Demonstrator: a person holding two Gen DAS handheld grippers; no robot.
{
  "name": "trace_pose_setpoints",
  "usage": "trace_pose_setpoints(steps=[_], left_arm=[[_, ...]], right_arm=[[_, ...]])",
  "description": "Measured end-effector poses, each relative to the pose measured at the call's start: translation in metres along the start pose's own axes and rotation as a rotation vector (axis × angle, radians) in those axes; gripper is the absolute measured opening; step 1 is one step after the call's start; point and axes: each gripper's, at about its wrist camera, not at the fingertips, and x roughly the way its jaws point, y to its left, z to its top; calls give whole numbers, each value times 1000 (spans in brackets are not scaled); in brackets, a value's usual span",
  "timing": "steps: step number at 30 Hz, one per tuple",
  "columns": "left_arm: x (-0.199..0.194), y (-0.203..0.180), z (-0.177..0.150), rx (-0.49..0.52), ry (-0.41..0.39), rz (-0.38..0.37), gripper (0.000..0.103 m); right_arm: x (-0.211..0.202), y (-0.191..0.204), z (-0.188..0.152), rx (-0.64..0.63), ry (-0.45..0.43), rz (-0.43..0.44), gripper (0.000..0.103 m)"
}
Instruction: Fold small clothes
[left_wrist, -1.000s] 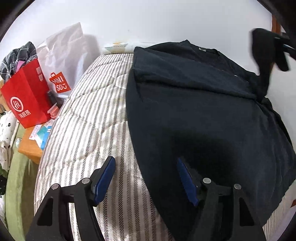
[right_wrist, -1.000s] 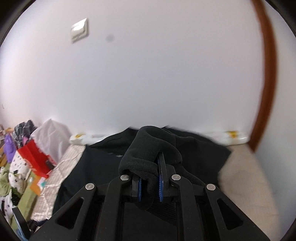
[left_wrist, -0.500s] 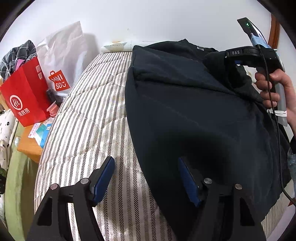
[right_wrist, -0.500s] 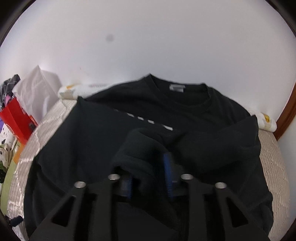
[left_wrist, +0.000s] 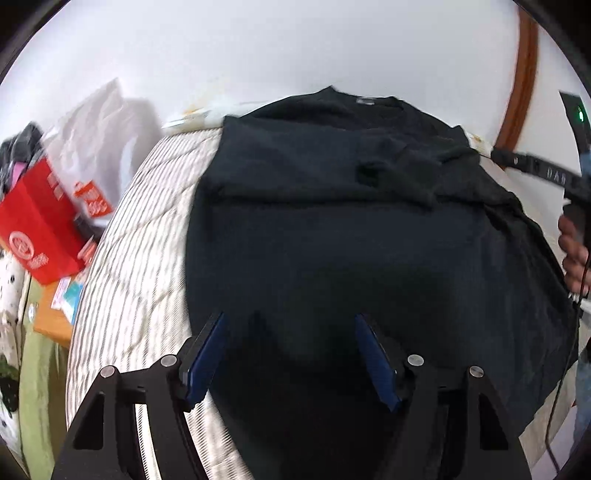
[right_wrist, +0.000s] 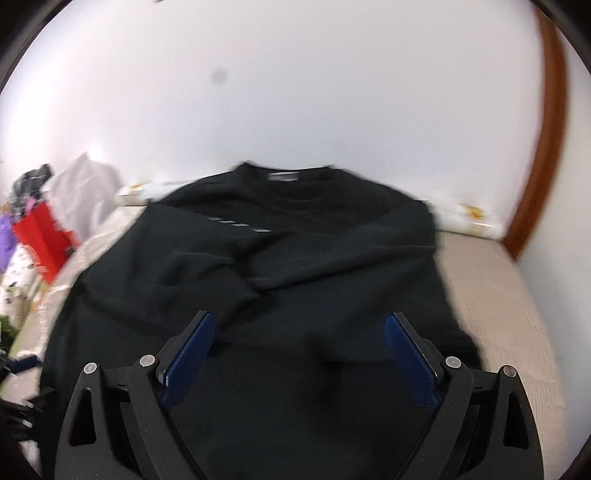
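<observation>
A black long-sleeved top (left_wrist: 362, 243) lies spread on a striped mattress (left_wrist: 140, 251), collar toward the far wall. Both sleeves are folded across its chest; in the right wrist view the top (right_wrist: 280, 273) shows a sleeve lying diagonally over the front. My left gripper (left_wrist: 290, 350) is open and empty above the top's near hem. My right gripper (right_wrist: 299, 350) is open and empty above the lower middle of the top. In the left wrist view the right gripper's body (left_wrist: 546, 173) shows at the right edge, held by a hand.
A red paper bag (left_wrist: 37, 229) and a white plastic bag (left_wrist: 99, 147) stand left of the mattress, with a low wooden table (left_wrist: 51, 321) and clutter. The white wall is behind. A brown door frame (right_wrist: 539, 147) is at the right. Bare mattress (right_wrist: 495, 295) lies right of the top.
My right gripper has let go of the sleeve, opened wide and pulled back toward the near side. The sleeve now lies across the chest. My left gripper shifted right over the hem.
</observation>
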Motion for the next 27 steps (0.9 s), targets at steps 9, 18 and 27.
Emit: trace_pose_setpoints(steps=[9, 18, 27], left_arm=[[13, -75, 56, 91, -32, -19, 70], [60, -138, 96, 184, -51, -25, 70], [102, -163, 123, 213, -93, 29, 70]], right_arm=[[52, -73, -12, 37, 80, -155, 38], [57, -104, -24, 138, 44, 25, 40], [61, -117, -28, 183, 18, -20, 40]])
